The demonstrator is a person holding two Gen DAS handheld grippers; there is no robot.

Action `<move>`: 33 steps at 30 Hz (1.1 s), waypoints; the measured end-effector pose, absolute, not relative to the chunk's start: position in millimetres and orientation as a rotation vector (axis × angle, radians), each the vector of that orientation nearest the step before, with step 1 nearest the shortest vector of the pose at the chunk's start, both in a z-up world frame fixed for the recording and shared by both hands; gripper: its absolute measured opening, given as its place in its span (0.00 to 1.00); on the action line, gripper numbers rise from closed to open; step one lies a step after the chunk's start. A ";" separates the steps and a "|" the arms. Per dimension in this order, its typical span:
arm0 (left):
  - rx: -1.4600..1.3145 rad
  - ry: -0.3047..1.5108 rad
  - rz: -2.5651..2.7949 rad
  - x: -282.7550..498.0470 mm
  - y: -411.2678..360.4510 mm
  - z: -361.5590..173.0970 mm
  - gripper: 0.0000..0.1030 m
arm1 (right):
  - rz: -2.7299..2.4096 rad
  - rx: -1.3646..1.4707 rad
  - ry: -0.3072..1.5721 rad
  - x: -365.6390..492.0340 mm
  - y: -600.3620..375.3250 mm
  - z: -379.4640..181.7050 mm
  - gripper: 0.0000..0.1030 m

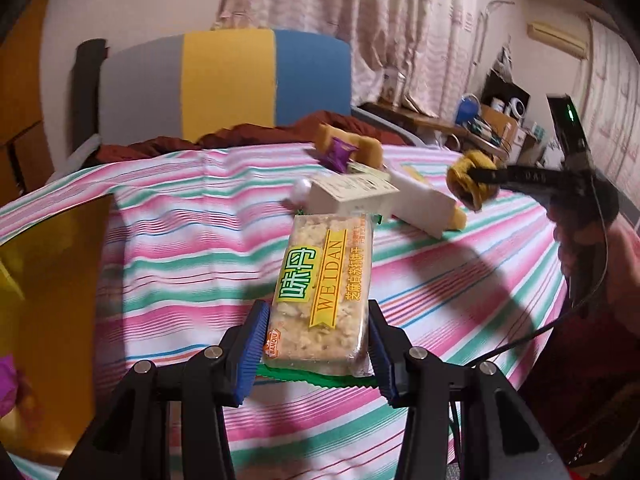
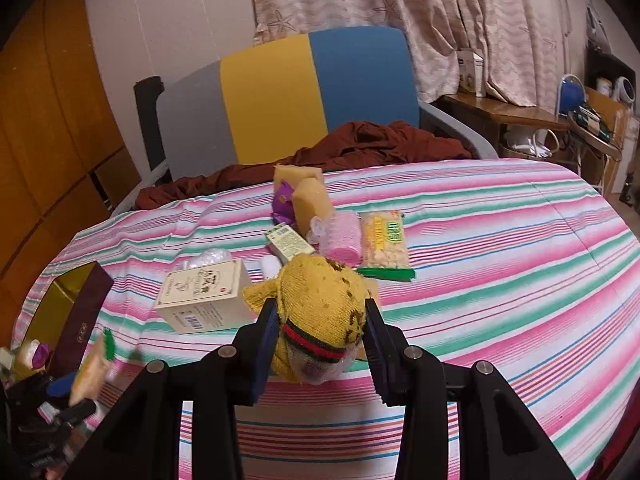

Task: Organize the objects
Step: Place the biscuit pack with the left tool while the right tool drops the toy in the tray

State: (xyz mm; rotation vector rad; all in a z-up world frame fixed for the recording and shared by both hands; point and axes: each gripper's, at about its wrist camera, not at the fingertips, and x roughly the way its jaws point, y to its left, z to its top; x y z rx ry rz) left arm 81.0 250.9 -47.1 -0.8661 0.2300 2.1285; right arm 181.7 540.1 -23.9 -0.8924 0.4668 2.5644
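Observation:
My left gripper (image 1: 318, 314) is shut on a clear packet of crackers (image 1: 324, 280) with a yellow and green label, held above the striped tablecloth (image 1: 180, 264). In the right wrist view that packet (image 2: 90, 372) shows blurred at the lower left. My right gripper (image 2: 320, 312) is shut on a yellow knitted thing (image 2: 320, 300) with a red and green band. From the left wrist view the same knitted thing (image 1: 472, 184) hangs in black fingers at the right. A cream box (image 2: 204, 300) lies just left of it.
A gold-lined open box (image 2: 60, 312) with a dark lid sits at the table's left edge. Mid-table lie another cracker packet (image 2: 386, 240), a pink roll (image 2: 340, 240), yellow sponges (image 2: 308, 196), a purple wrapper (image 2: 284, 200) and a small green box (image 2: 290, 242). A chair (image 2: 280, 100) with brown cloth (image 2: 380, 140) stands behind.

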 end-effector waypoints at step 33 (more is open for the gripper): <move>-1.265 -0.020 2.478 -30.6 73.8 -72.7 0.47 | 3.114 -1.132 0.393 111.1 297.6 7.5 0.40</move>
